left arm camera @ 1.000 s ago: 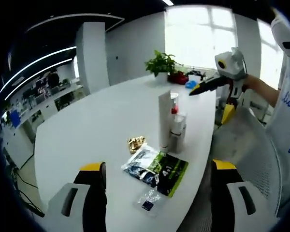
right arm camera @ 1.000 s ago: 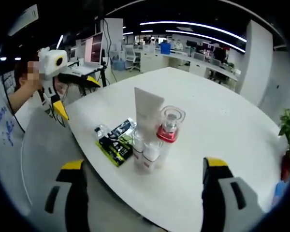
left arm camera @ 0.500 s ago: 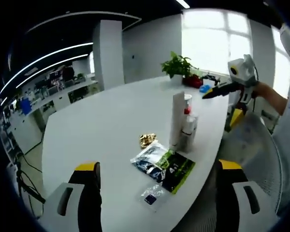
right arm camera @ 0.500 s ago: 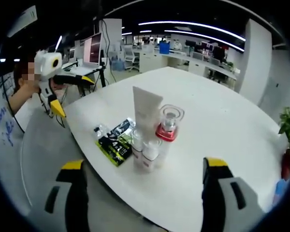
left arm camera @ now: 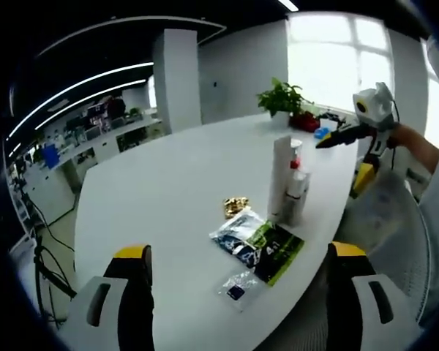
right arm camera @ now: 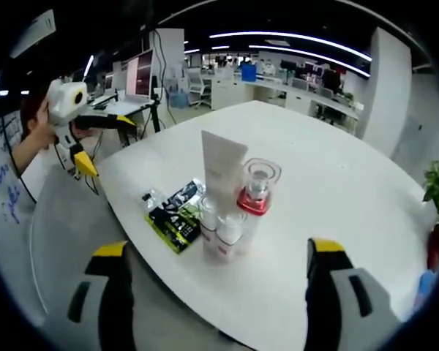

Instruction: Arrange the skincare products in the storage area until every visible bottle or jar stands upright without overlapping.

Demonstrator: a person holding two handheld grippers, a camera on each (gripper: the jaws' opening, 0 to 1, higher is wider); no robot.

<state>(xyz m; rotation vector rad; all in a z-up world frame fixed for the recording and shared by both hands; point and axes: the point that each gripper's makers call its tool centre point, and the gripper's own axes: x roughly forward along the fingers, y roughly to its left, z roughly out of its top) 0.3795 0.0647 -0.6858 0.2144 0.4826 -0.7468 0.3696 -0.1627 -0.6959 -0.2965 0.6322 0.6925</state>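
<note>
A tight cluster of skincare products stands upright near the white table's (right arm camera: 329, 190) edge. It holds a tall white tube (right arm camera: 221, 164), a clear-capped bottle with a red collar (right arm camera: 254, 191) and two small white bottles (right arm camera: 219, 232). The left gripper view shows the tube (left arm camera: 280, 175) and small bottles (left arm camera: 295, 199) too. My right gripper (right arm camera: 217, 248) is open and well short of the cluster. My left gripper (left arm camera: 239, 251) is open, away from the table. Each gripper also appears in the other view, hand-held and open: left gripper (right arm camera: 106, 142), right gripper (left arm camera: 344, 157).
Flat black-and-green sachets (left arm camera: 257, 245) lie next to the bottles, with a small clear packet (left arm camera: 236, 287) and a gold wrapper (left arm camera: 235, 205) nearby. A potted plant (left arm camera: 281, 96) and a red item stand at the table's far end. Office desks lie beyond.
The left gripper view has swung a little, so the cluster sits further right in it. The products have not moved. The right gripper view is almost unchanged.
</note>
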